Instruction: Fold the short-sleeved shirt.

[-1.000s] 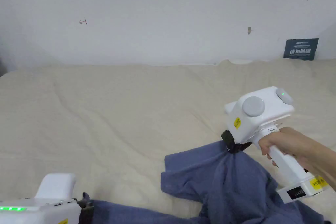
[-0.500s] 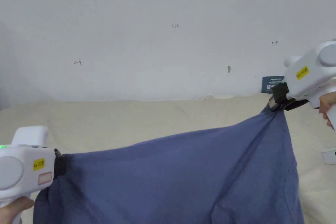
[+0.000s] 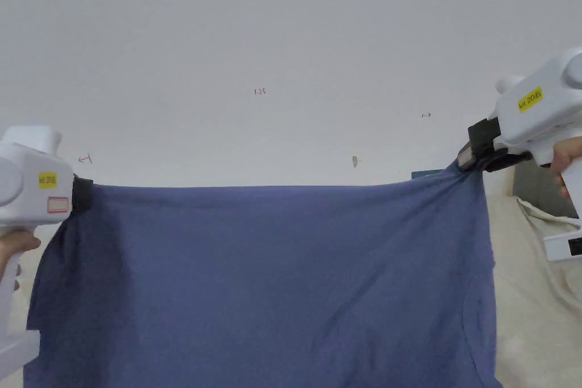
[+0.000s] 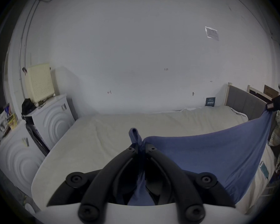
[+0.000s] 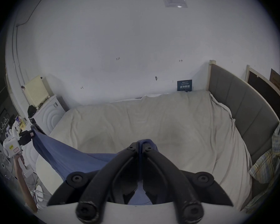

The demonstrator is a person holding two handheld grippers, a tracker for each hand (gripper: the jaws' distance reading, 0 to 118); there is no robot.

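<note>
A blue short-sleeved shirt [image 3: 273, 281] hangs spread out in the air in the head view, its top edge stretched taut between both grippers. My left gripper [image 3: 84, 196] is shut on the shirt's left top corner, and my right gripper [image 3: 469, 159] is shut on the right top corner, slightly higher. In the left gripper view the jaws [image 4: 140, 148] pinch a bunch of blue shirt cloth [image 4: 208, 159]. The right gripper [image 5: 140, 146] in its own view clamps the shirt [image 5: 63, 153], which runs off to the left gripper [image 5: 27, 136]. The hanging cloth hides the bed behind it.
A bed with a beige cover [image 5: 144, 127] lies below and ahead, against a white wall. A grey headboard [image 5: 242, 108] bounds its right side, with a plaid cloth [image 5: 268, 159] beside it. White appliances [image 4: 52, 122] stand left of the bed.
Both grippers have lifted the shirt off the bed and pulled apart. It went from a crumpled heap to a taut hanging sheet. The head camera tilted up.
</note>
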